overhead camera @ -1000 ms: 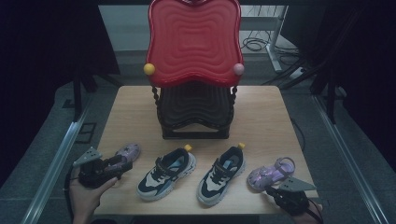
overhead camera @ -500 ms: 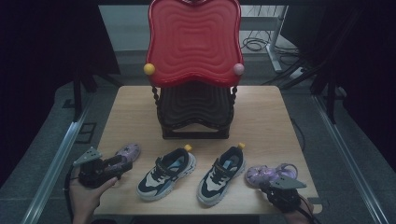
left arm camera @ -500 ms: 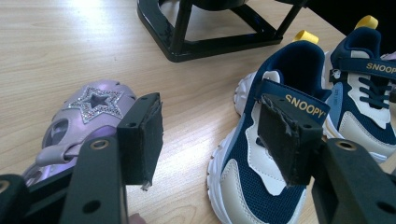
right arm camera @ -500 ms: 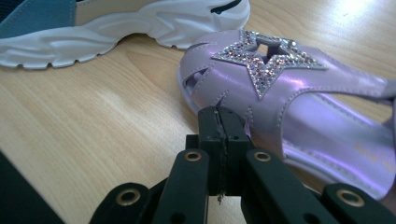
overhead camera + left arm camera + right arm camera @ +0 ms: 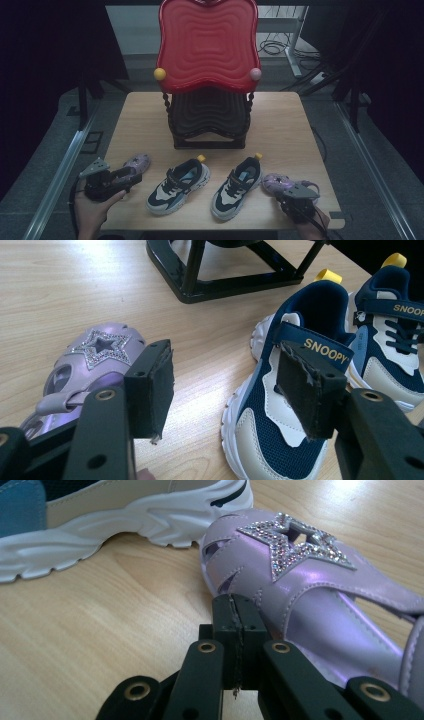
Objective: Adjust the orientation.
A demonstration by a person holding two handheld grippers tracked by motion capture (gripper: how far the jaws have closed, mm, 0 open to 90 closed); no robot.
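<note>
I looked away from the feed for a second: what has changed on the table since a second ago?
The right gripper, jaws shut on nothing, slid left along the front edge, and the right purple sandal shifted left with it, closer to the right sneaker. Unchanged: the left gripper, open, by the left purple sandal; the left sneaker; the rack.

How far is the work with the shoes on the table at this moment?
Little looks done: all four shoes lie on the table, none on the black rack. In hand: the right gripper, jaws shut and empty, sits beside the right purple sandal; the left gripper is open beside the left purple sandal. Left: gripping and moving the shoes.
</note>
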